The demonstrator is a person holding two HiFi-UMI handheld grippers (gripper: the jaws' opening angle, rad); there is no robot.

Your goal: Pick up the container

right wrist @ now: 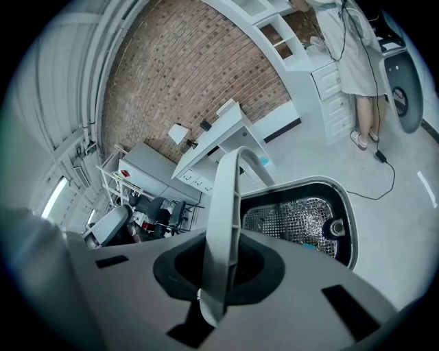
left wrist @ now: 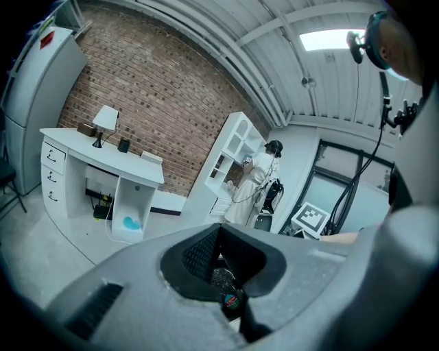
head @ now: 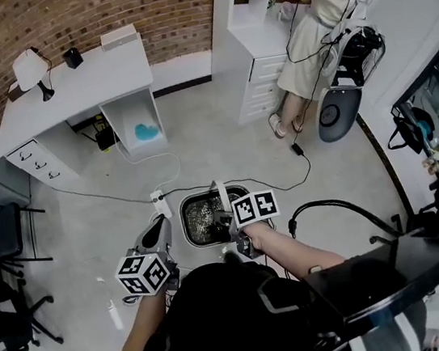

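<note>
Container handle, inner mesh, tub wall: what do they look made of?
Handle: likely moulded plastic, matte light grey, a flat strap with a raised rib along it.
Mesh: probably steel wire, a fine grid with bright glints.
Tub wall: black with a slight sheen. Plastic or coated metal, can't tell from the look.

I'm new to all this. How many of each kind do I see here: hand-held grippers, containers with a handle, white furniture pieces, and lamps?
Grippers: 2 (left gripper, right gripper)
Containers: 1 (container, gripped by the right gripper)
White furniture: 2 (desk, shelf unit)
Lamps: 1 (lamp)
Total: 6
</note>
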